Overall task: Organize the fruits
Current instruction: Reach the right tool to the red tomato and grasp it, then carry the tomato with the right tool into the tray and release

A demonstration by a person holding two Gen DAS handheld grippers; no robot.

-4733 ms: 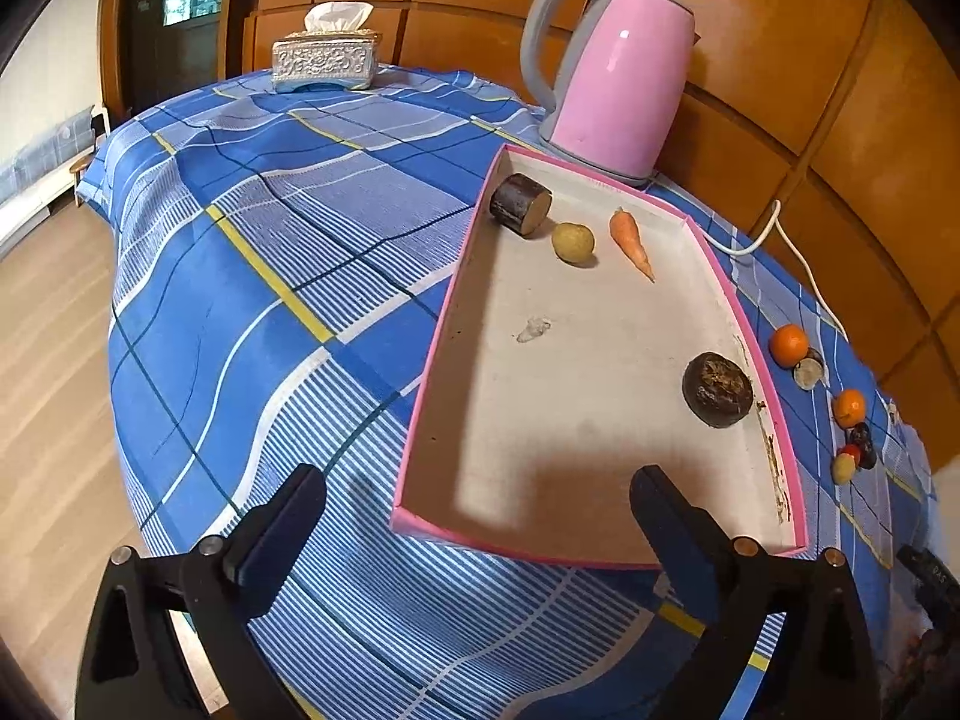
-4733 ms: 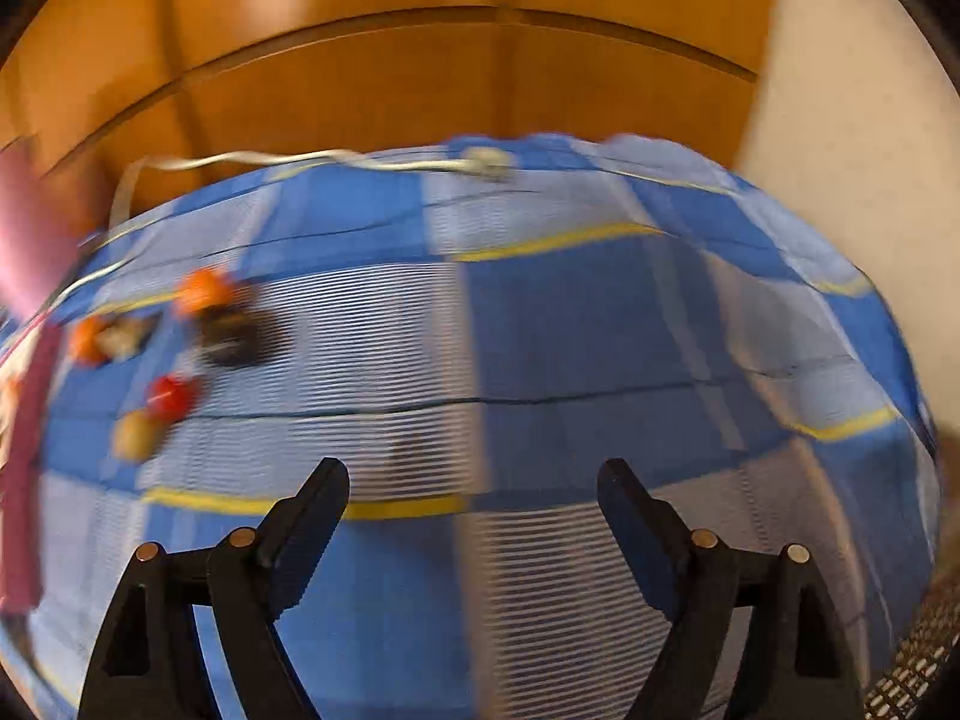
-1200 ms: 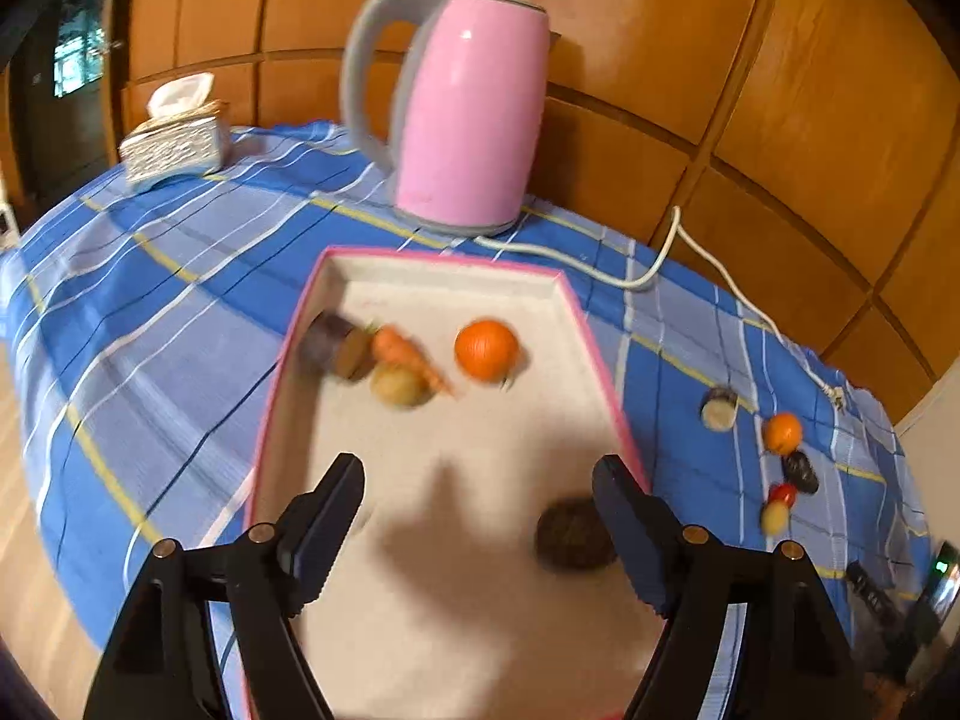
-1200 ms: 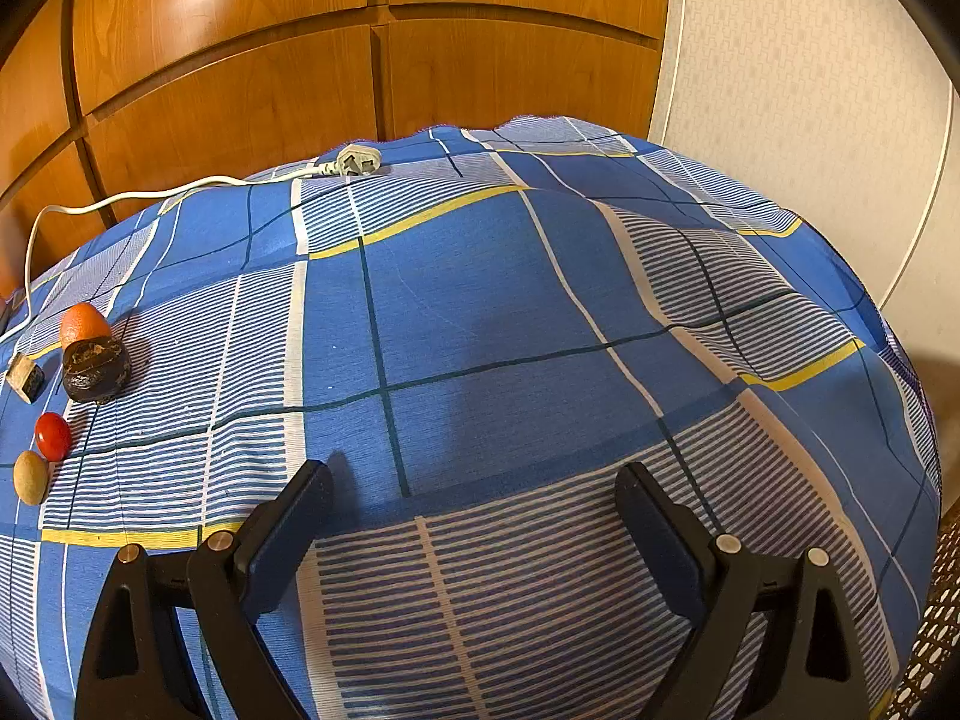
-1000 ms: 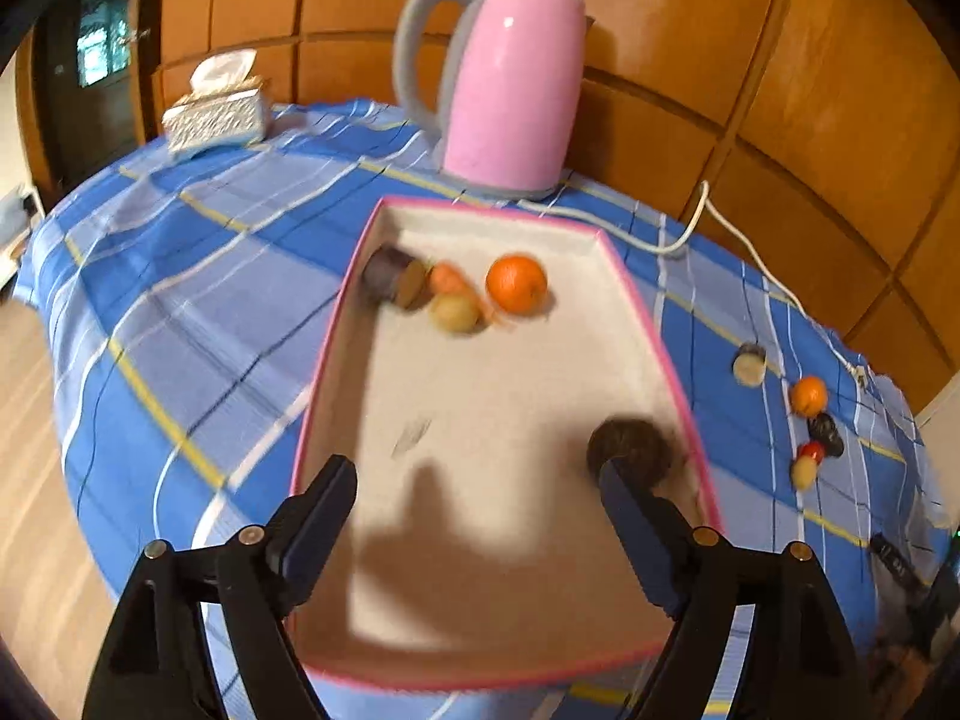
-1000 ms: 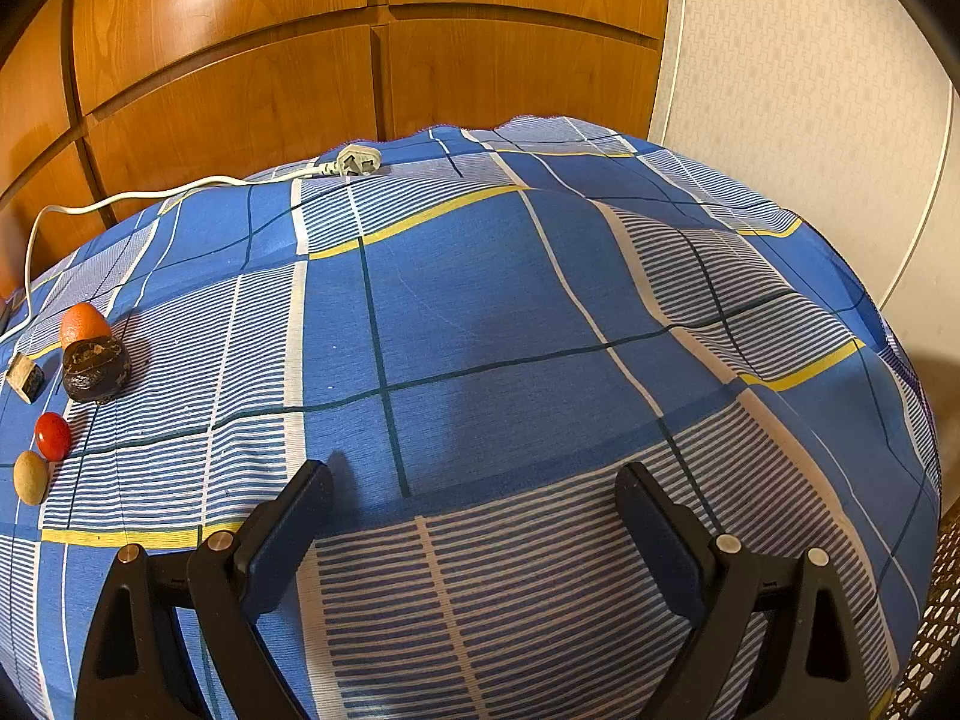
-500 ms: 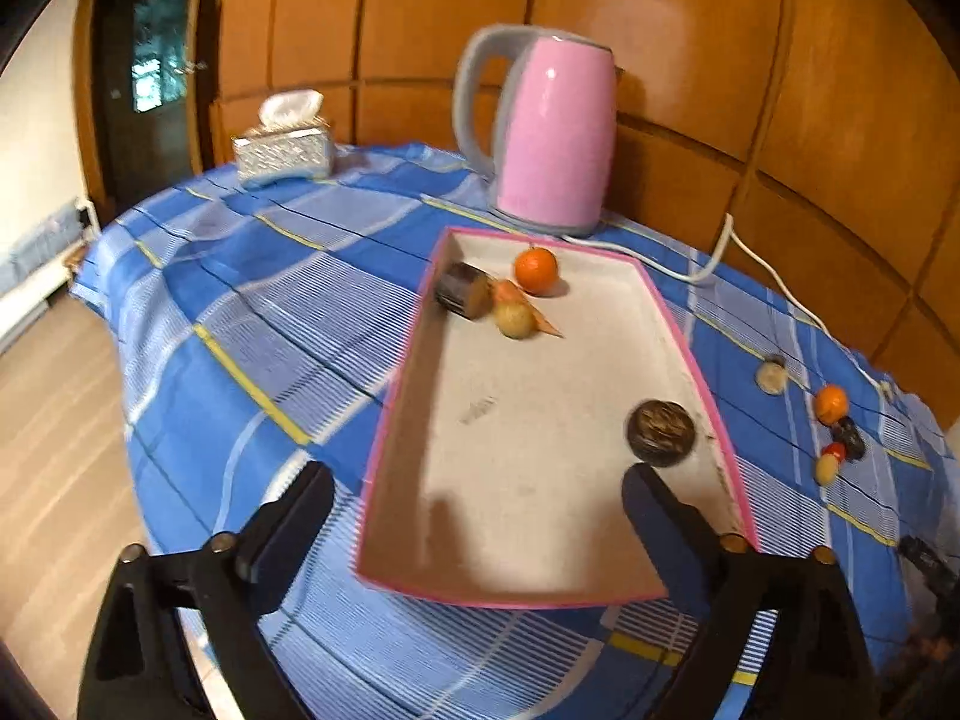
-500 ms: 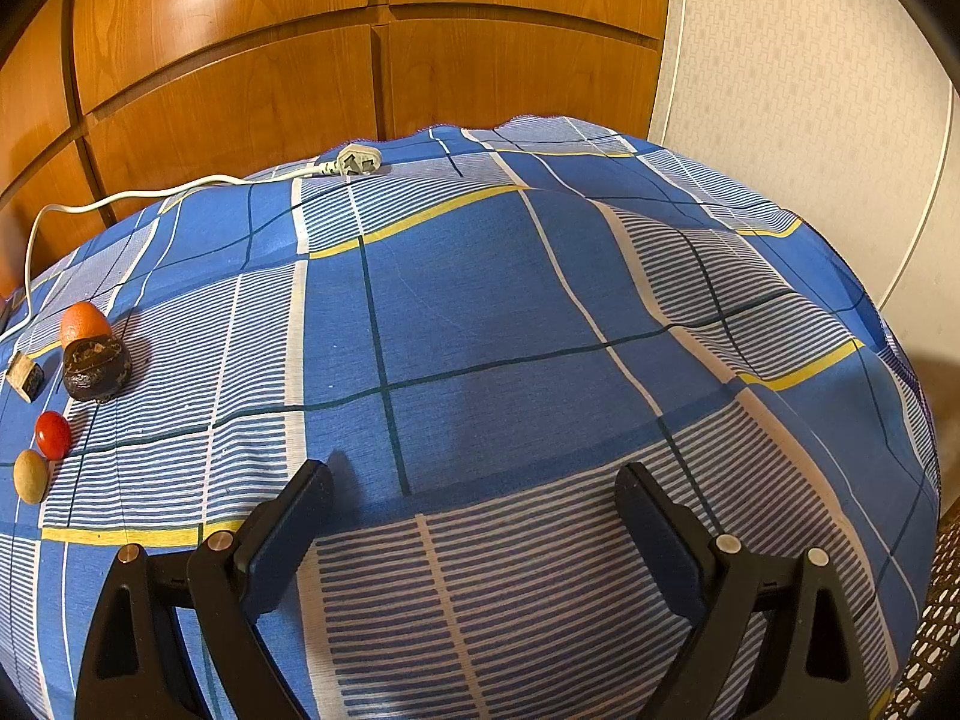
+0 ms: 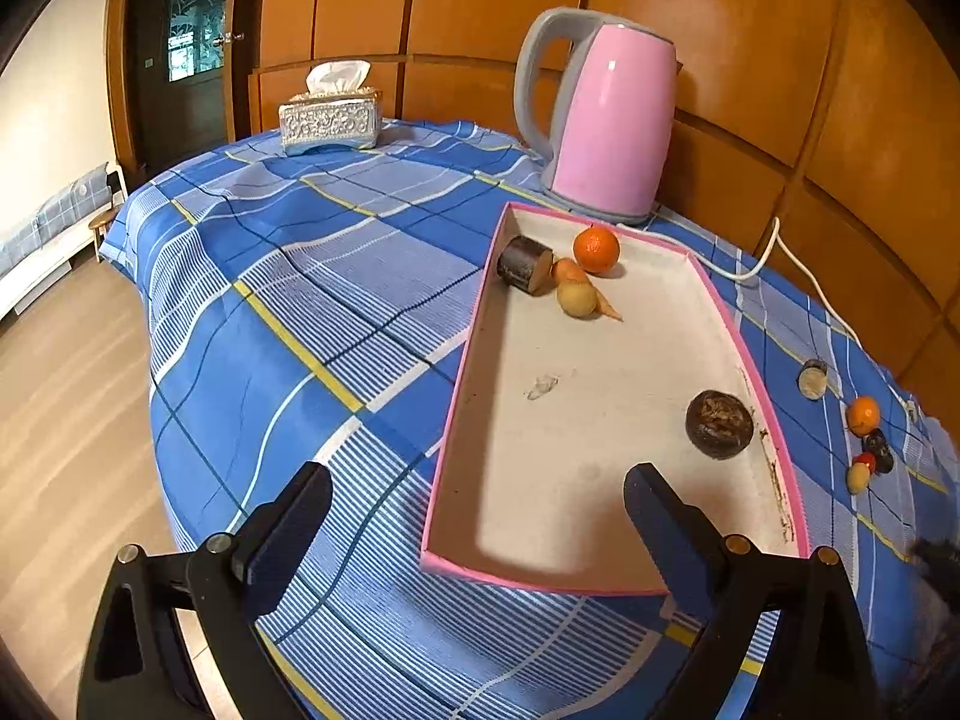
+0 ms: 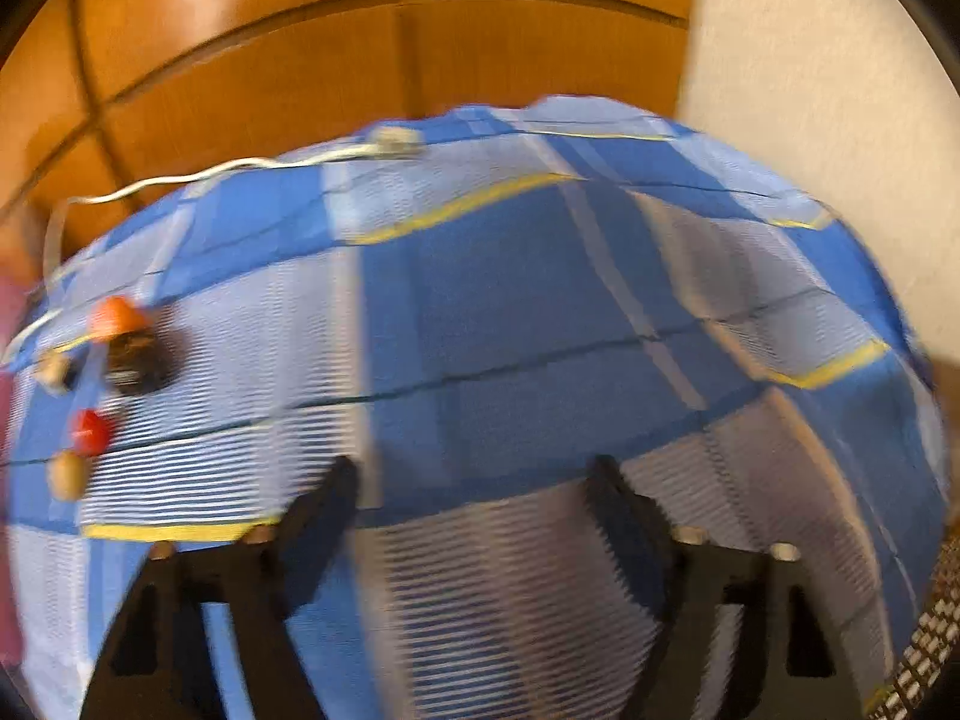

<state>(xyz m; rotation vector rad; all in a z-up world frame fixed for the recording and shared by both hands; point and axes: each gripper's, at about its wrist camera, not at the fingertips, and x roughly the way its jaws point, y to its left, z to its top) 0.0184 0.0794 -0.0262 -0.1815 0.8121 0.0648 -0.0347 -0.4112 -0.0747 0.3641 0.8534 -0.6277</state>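
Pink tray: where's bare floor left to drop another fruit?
The pink tray is bare through the middle and near end, between the far cluster around the orange and the dark round fruit by the right wall. That far-left corner is crowded.

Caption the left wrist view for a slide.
Open left gripper hovers before the pink tray holding an orange, carrot and other produce, near a pink kettle.

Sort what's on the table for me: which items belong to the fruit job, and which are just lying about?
Job: pink tray, orange inside it, small orange and red fruit on the cloth.
Lying about: pink kettle, tissue box, white cord.
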